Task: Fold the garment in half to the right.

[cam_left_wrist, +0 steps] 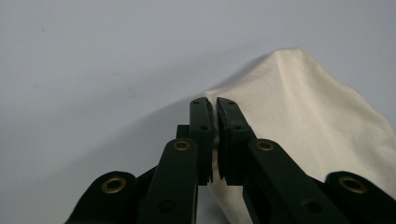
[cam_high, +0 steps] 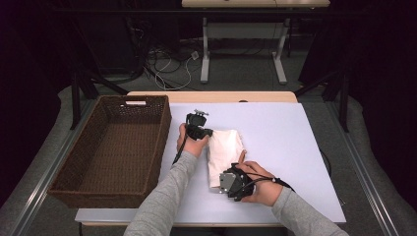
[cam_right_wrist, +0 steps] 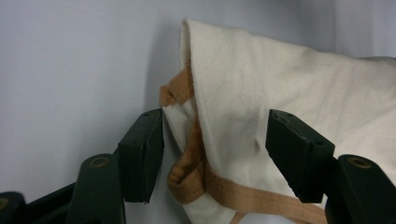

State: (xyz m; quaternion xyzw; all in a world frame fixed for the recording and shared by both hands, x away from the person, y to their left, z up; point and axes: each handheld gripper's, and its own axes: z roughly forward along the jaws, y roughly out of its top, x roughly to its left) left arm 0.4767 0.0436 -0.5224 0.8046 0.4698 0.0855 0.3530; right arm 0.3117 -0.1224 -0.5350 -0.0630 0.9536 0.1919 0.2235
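L gripper (cam_high: 209,132) sits at center of the high view, just R of the basket (cam_high: 74,169). Its jaws are pressed together on an edge of the cream cloth (cam_high: 223,152); in the left gripper view the gripper (cam_left_wrist: 215,109) has cloth (cam_left_wrist: 303,121) pinched in the thin slit btwn the pads, w/ the fabric rising to a peak at upper R of the frame.

R gripper (cam_high: 223,184) is lower center of the high view, at the cloth's near end. In the right gripper view the gripper (cam_right_wrist: 215,149) stands roughly half apart, straddling a folded corner of the cloth (cam_right_wrist: 280,88) w/ its tan trim band (cam_right_wrist: 191,172). L pad (cam_right_wrist: 140,154) is just beside the trim; R pad (cam_right_wrist: 299,149) lies over the cream fabric. Can't tell if either pad presses; no clamp seen.

Cloth lies folded on the pale mat (cam_high: 285,137), center of the high view, btwn the two grippers.

Room: bare mat across the R half of the frame and along the top edge behind the cloth. Basket wall close on the L, near the L hand (cam_high: 192,145). Mat's near edge is just below the R hand (cam_high: 260,189).
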